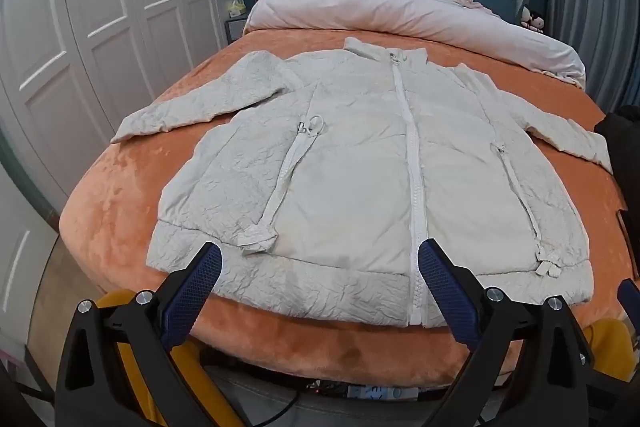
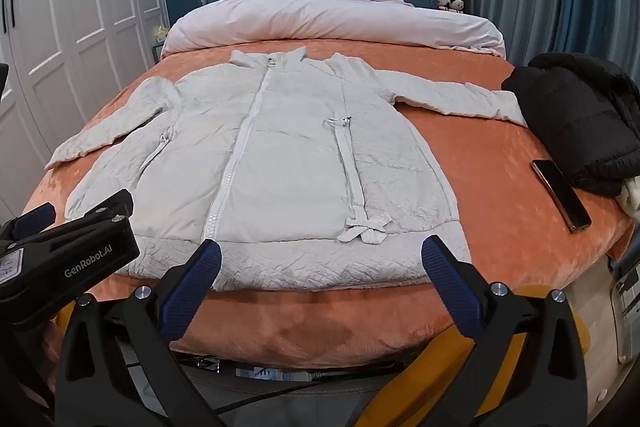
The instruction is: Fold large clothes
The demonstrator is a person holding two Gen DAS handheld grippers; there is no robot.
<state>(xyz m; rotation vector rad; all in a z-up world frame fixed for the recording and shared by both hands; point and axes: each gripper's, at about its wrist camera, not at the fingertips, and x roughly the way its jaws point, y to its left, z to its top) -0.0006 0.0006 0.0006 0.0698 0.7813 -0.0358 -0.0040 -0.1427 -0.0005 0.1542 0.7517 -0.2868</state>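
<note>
A white jacket lies flat, zipped and face up on the bed, sleeves spread. Both the left gripper and right gripper hover released at its hem. A black coat and phone lie to the right.

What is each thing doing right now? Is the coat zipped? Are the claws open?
White jacket: spread flat on the bed, front up, zipped shut, sleeves out, not folded.
Left claw: open, holding nothing.
Right claw: open, holding nothing.
Black jacket: bunched up at the bed's right edge.
Phone: lying flat on the bed.
Quilt: rolled up by the headboard.
</note>
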